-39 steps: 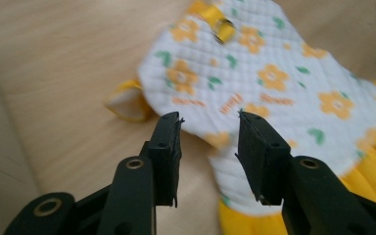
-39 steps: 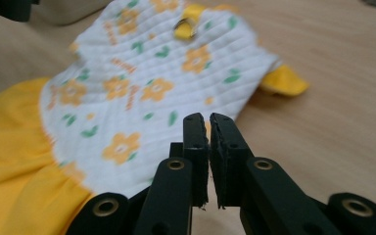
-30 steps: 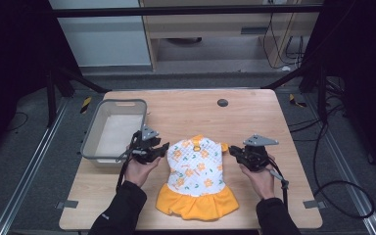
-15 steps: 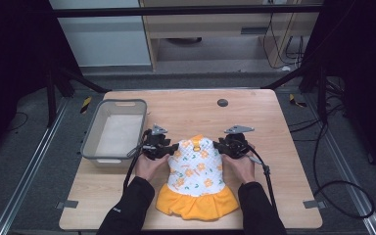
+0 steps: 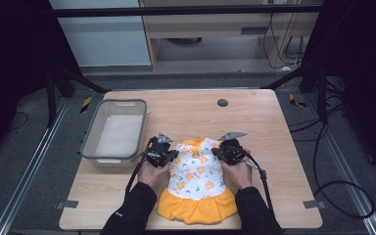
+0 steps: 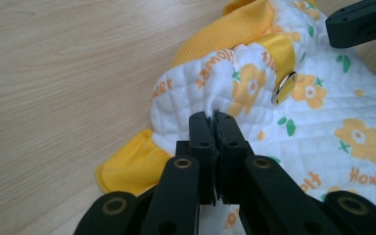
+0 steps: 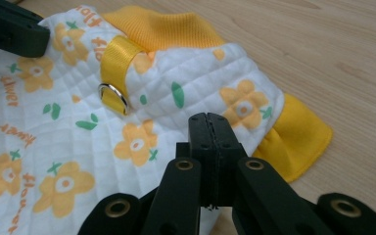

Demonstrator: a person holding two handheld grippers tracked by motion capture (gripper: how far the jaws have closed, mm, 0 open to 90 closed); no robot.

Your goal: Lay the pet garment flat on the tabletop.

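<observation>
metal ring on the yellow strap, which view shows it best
The right gripper view: the metal ring lies nearly face-on against the yellow strap. The left gripper view shows it edge-on; from the high view it is too small to tell.

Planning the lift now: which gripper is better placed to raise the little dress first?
Left, probably. The left gripper is shut with the dress fabric bunched at its tips; the right gripper is shut at the shoulder, its hold less clear.

Overhead view; two close gripper views

Quilted cloth dress (image 5: 196,171), shiny metal ring (image 7: 112,98), matt wood table (image 5: 186,105).
</observation>
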